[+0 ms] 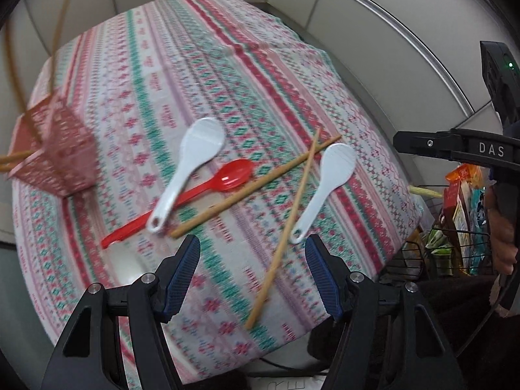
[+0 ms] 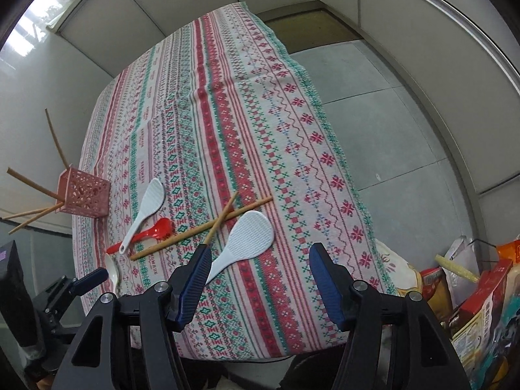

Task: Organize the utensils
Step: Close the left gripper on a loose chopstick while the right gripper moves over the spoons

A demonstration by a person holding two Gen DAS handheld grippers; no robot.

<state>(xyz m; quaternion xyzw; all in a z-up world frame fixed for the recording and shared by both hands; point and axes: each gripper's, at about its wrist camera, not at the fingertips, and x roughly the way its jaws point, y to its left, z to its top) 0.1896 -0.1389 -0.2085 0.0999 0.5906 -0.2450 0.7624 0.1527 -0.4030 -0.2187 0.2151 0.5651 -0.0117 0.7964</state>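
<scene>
1. I saw the table under the patterned tablecloth (image 2: 227, 104) fill both views; every utensil lay toward its near end.
2. Pink lattice holder (image 2: 85, 199) stood at the far-left edge, chopsticks (image 2: 29, 182) sticking out of it. Well apart from both grippers.
3. Left gripper (image 1: 253, 271) hung over the near edge, jaws wide, nothing between the pads. Right gripper (image 2: 259, 281) the same: wide and empty.
4. Two loose chopsticks (image 1: 256, 183) lay crossed. One ran down between the left fingers' line, its near end just ahead of the left gripper.
5. White rice paddle (image 2: 242, 242) lay just ahead of the right gripper, its handle end passing behind the left pad of that gripper in the right wrist view. I couldn't tell if it touched.
6. Second white paddle (image 1: 188, 169) lay across the red spoon (image 1: 191, 195), both ahead-left of the left gripper, apart from it.
7. A person's hand (image 1: 503, 237) held the right gripper's handle at the right of the left wrist view.
</scene>
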